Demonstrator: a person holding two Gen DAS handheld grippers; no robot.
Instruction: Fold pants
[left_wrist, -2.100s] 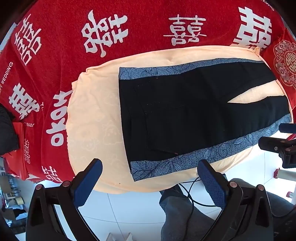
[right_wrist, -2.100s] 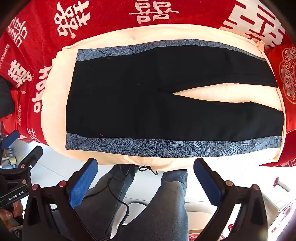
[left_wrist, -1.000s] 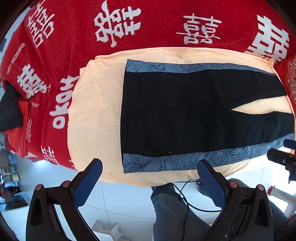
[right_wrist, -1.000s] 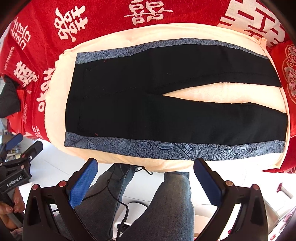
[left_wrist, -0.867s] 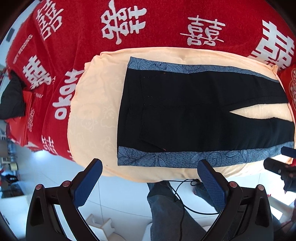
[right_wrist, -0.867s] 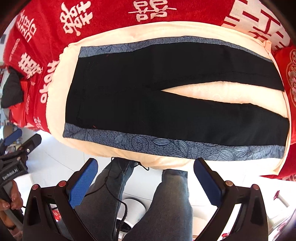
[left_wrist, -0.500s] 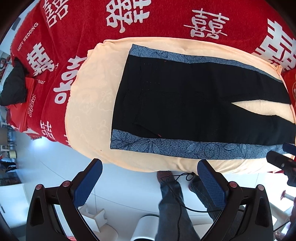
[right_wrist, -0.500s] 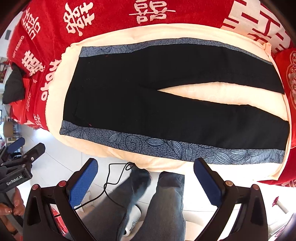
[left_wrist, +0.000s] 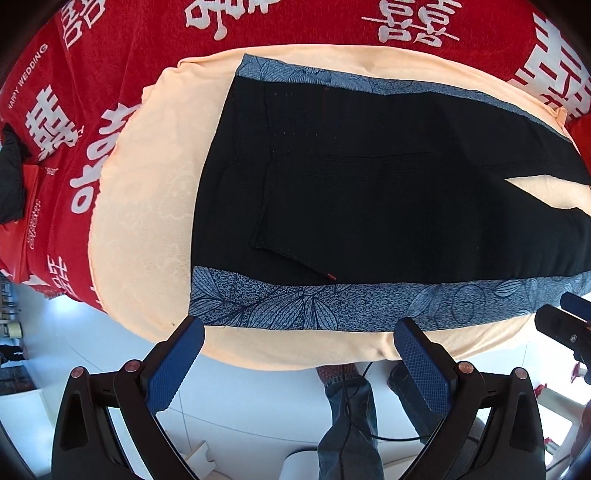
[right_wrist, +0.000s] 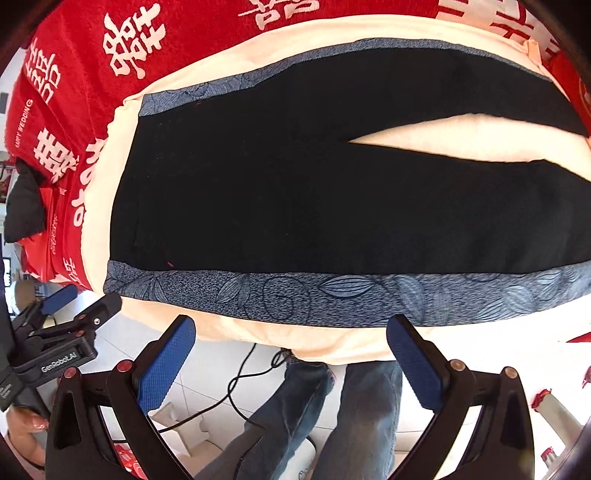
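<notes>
Black pants (left_wrist: 369, 192) with grey-blue leaf-print side stripes (left_wrist: 332, 306) lie flat on a peach cushion (left_wrist: 147, 221), waist to the left, legs spread to the right. They also show in the right wrist view (right_wrist: 314, 192). My left gripper (left_wrist: 295, 354) is open and empty, just short of the near stripe by the waist. My right gripper (right_wrist: 291, 350) is open and empty, just short of the near stripe (right_wrist: 332, 295) further along the leg. Each gripper shows at the edge of the other's view.
A red blanket (left_wrist: 110, 55) with white characters lies under the cushion. A dark cloth (right_wrist: 22, 206) sits at the far left. The person's jeans legs (right_wrist: 332, 424) and a black cable (right_wrist: 240, 376) are over white floor tiles below the cushion's near edge.
Both grippers have moved closer to the pants' near edge, so the pants fill more of each view. Both stay open and empty.
</notes>
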